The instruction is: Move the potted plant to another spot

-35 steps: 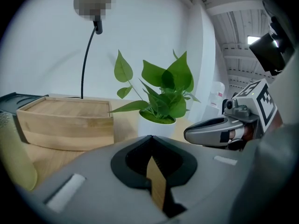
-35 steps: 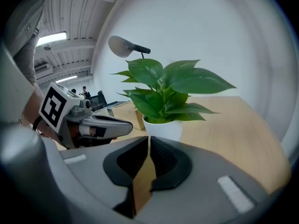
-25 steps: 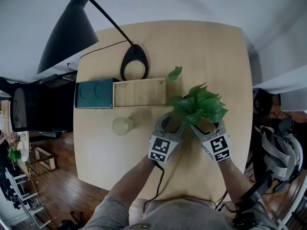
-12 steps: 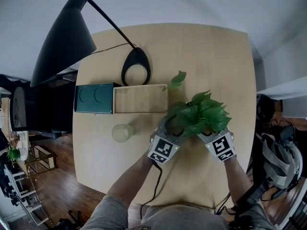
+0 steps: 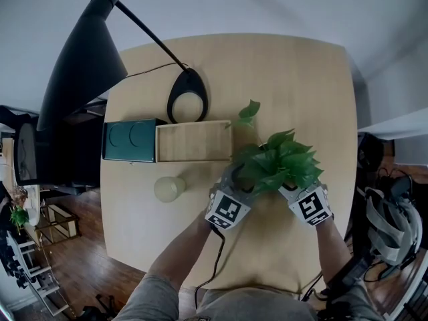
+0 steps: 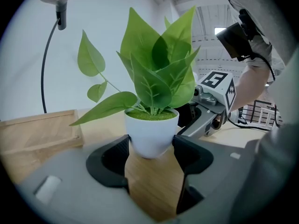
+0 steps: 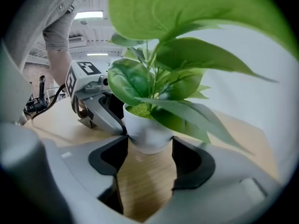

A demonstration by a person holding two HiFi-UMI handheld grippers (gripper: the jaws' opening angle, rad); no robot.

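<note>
Probably light but top-heavy, the potted plant [image 5: 277,162] stands right of centre on the table [image 5: 301,72]; its smooth, rigid white pot [image 6: 152,127] is the place to hold. Left tool [image 6: 152,143], jaws just opened wide, and right tool [image 7: 149,143], just closing, both clasp that pot's sides.

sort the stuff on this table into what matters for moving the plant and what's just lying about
For the job:
potted plant
table, where its new spot would be

Just lying about:
desk lamp
wooden tray
green box
pale round cup
</note>
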